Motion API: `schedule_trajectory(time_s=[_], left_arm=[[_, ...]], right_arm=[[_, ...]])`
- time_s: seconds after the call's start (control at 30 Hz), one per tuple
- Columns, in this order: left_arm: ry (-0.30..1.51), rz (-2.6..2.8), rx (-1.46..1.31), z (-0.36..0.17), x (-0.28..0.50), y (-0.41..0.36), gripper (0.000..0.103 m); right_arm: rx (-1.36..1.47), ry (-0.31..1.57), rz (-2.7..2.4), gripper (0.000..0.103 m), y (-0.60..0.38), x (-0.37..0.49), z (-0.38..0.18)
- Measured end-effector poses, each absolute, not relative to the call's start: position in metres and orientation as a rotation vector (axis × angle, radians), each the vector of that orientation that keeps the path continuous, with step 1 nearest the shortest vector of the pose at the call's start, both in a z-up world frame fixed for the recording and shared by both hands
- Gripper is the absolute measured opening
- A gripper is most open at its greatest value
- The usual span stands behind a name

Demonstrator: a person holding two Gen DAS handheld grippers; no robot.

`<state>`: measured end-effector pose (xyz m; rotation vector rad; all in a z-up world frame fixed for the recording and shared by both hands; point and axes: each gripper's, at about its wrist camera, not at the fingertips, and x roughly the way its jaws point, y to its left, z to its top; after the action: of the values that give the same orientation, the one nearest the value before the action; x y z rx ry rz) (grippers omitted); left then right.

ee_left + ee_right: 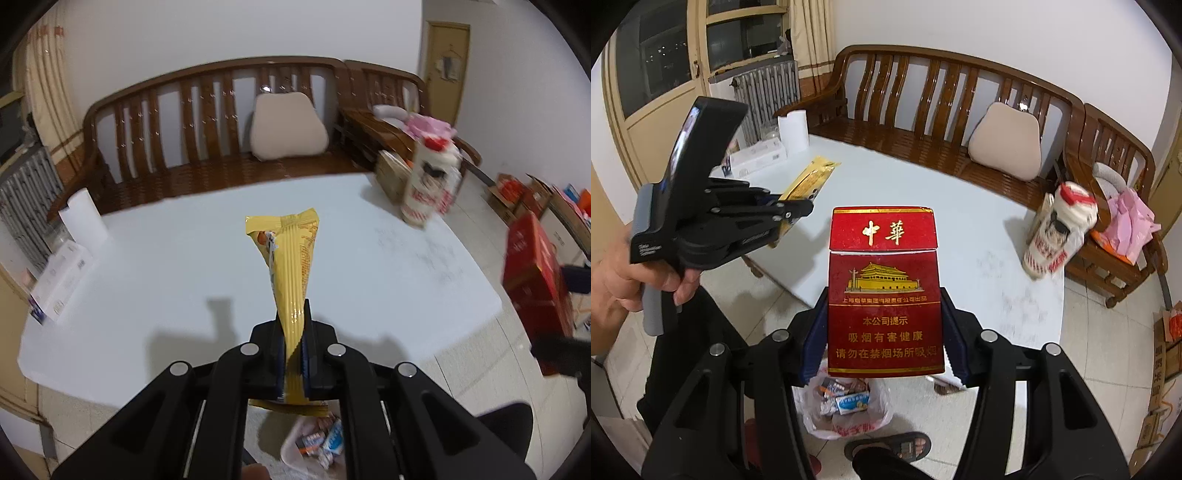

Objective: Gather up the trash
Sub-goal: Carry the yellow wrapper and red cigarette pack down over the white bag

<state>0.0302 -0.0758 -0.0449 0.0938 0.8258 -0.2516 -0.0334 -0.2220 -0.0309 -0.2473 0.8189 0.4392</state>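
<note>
My left gripper [293,332] is shut on a yellow snack wrapper [291,266] and holds it upright above the near edge of the white table [147,266]. My right gripper [882,332] is shut on a red cigarette pack [884,291], held above a white trash bag [846,406] on the floor. The bag holds several wrappers and also shows in the left wrist view [314,439]. The right wrist view shows the left gripper [798,210] with the wrapper [809,181] at left. The red pack appears at the right edge of the left wrist view [535,284].
A white and red bag [1056,236] stands at the table's far right corner. A paper roll [792,129] and a white box [757,157] sit at the far left. A wooden bench [923,110] with a cushion stands behind. My foot in a sandal [890,446] is beside the bag.
</note>
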Motion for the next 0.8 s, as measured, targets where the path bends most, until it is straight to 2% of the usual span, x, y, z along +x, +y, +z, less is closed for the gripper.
schedule_trajectory(time_s=[0.37,0.6,0.8], left_arm=[[0.911,-0.311,0.082,-0.121,-0.046,-0.072,0.007],[0.973,-0.296,0.077,-0.171,-0.066,-0.069,0.007],[1.104,-0.273,0.071,-0.250,-0.072,-0.081,0.007]], right_arm=[[-0.173,0.911,0.435,0.053,-0.227,-0.095,-0.099],[-0.146,1.010,0.381,0.053,-0.219,-0.112,-0.175],[-0.095,1.125,0.349,0.053,-0.207,-0.115,-0.252]])
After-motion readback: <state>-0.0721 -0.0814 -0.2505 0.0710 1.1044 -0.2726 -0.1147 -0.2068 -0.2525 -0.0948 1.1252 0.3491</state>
